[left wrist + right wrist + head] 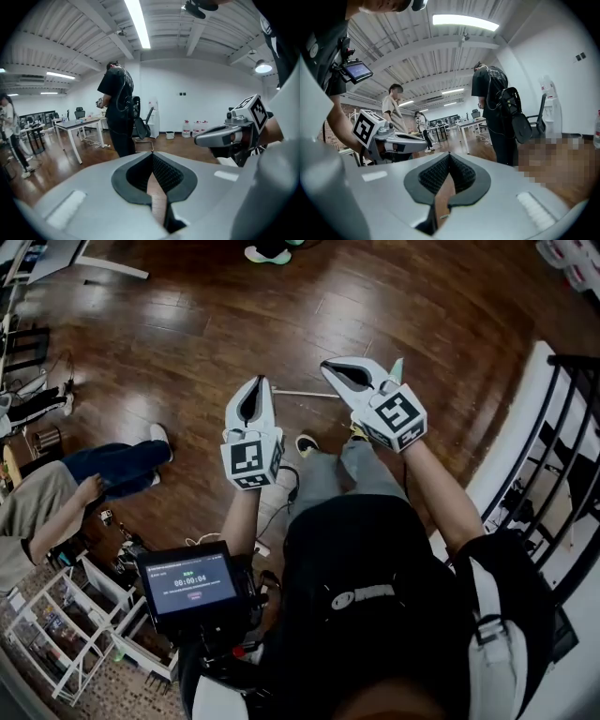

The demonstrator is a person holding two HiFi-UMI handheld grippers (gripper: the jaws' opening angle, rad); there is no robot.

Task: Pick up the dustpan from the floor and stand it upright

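Head view looks down on a glossy, dark wooden plank floor [206, 324], with the person's own grey trouser legs and dark shoes just beneath the two grippers. The dustpan [302, 393] lies on that floor beyond the grippers. Only its thin white handle shows in the gap between them, with a mint-green edge peeking past the right gripper [328, 364], whose body blocks the rest. The left gripper [260, 381] hangs beside it. Both have smooth pale shells with a marker cube at the back. In each gripper view the dark ribbed pads meet at their tips, so both pairs of jaws are clenched on nothing. A small screen [187, 582] sits on the chest rig. At the left a seated person [56, 502] in jeans is near a white wire shelf unit [56, 634] holding small items too blurred to name. A black railing [562, 446] runs along the right. Left gripper view shows a standing person [117, 112] in black, a white-legged desk [84, 123] and water jugs [194, 127] by the far wall.
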